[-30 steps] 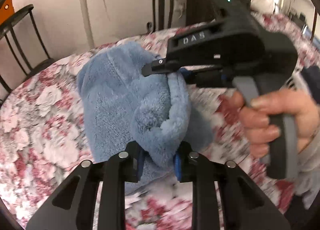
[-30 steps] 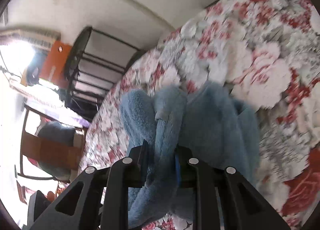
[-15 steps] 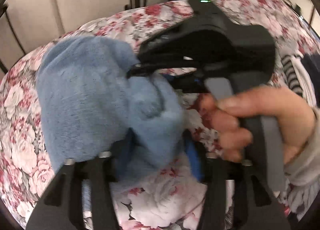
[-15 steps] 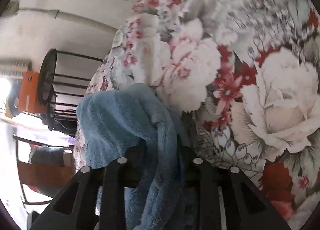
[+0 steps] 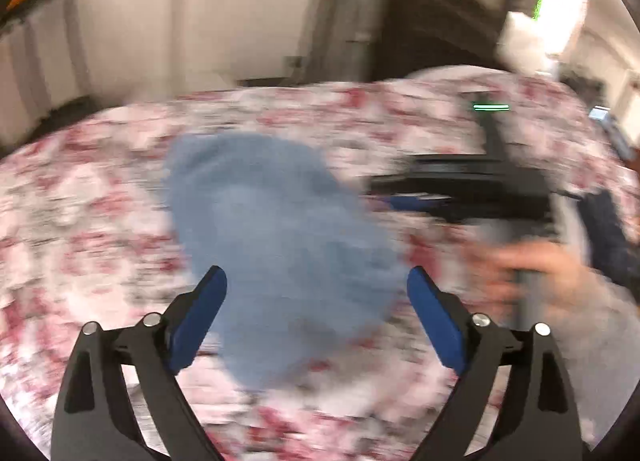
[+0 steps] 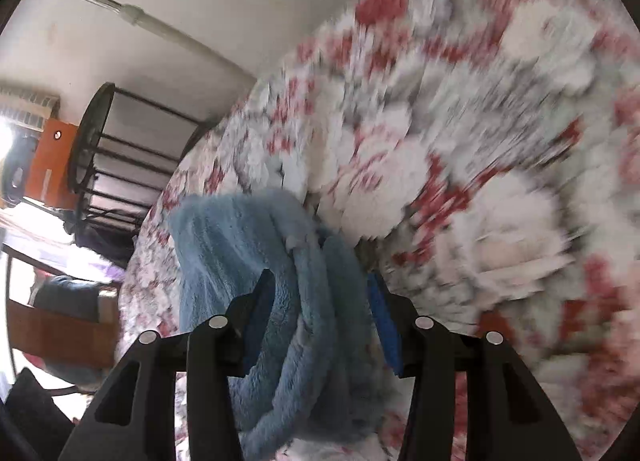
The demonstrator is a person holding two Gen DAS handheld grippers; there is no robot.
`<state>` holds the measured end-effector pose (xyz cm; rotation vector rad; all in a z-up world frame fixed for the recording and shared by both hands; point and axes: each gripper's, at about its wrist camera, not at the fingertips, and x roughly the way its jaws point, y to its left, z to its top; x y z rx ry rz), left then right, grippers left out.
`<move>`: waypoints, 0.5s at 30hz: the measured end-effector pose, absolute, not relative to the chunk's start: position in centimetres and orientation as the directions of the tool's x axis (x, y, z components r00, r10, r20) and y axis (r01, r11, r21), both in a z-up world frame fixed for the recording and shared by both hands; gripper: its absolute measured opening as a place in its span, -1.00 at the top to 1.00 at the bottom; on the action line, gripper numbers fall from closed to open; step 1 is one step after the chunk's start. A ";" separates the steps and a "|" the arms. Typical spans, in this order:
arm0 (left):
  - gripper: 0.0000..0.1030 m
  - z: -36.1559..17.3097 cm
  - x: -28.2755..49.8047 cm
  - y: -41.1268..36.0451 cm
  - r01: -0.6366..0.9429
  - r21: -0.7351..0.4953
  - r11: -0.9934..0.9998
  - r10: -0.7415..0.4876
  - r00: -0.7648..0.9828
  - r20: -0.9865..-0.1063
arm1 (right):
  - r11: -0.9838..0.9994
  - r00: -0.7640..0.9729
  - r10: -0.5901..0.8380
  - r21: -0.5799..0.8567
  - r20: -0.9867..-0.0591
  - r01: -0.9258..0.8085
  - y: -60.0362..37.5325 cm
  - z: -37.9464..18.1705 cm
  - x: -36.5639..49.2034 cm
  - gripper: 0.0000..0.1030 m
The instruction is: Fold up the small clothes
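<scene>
Your left gripper (image 5: 316,293) stands with its jaws spread wide, having just been opening, and the blue fleece garment (image 5: 280,245) lies on the floral bedspread (image 5: 80,221) below and between the blue pads (image 5: 200,313), neither pad pressing on it. Your right gripper (image 6: 320,301) has also just been opening; its jaws stand partly apart with thick rolls of the same fleece (image 6: 312,301) bunched between them, filling most of the gap (whether the pads still bear on the cloth you cannot tell from this view). The garment is a soft, plush, pale blue piece, lying in a rounded heap in the left wrist view, heavily smeared by motion blur; in the right wrist view its pile is sharp, with folded edges running in parallel ridges toward the camera. Compared with a second ago, your left jaws no longer pinch a fold of the fleece, and the cloth has dropped flat onto the bedspread. Your right gripper, seen from the left wrist view (image 5: 460,189), has drawn away to the right of the garment, with your right hand (image 5: 532,273) blurred beneath it.
</scene>
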<state>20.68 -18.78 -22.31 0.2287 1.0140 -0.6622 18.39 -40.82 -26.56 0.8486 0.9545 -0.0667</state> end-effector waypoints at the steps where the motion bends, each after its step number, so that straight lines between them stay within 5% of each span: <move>1: -0.74 -23.0 21.8 -18.2 0.556 -0.084 0.827 -0.341 0.377 -0.861 | 0.696 0.627 0.299 0.614 -0.719 0.372 -40.6 -25.3 17.9 0.18; 5: -0.73 -25.3 25.1 -15.8 0.383 -0.062 0.922 -0.217 0.378 -0.900 | 0.766 0.652 0.394 0.623 -0.648 0.157 -36.3 -21.2 16.6 0.42; 9: -0.73 -27.1 26.5 -15.0 0.323 -0.094 0.942 -0.205 0.330 -0.922 | 0.830 0.553 0.455 0.558 -0.698 0.022 -31.4 -21.8 16.3 0.51; 10: -0.76 -27.4 26.2 -15.5 0.333 -0.067 0.941 -0.182 0.327 -0.927 | 0.853 0.511 0.434 0.521 -0.742 0.032 -30.8 -22.9 16.4 0.53; 12: -0.84 -29.3 25.5 -16.2 0.365 0.067 0.928 -0.066 0.341 -0.938 | 0.892 0.383 0.357 0.433 -0.852 0.132 -31.3 -26.8 16.7 1.00; 15: -0.92 -32.1 25.9 -16.1 0.366 0.041 0.930 -0.064 0.271 -0.961 | 0.801 0.330 0.439 0.530 -0.836 0.277 -34.7 -31.4 16.1 1.00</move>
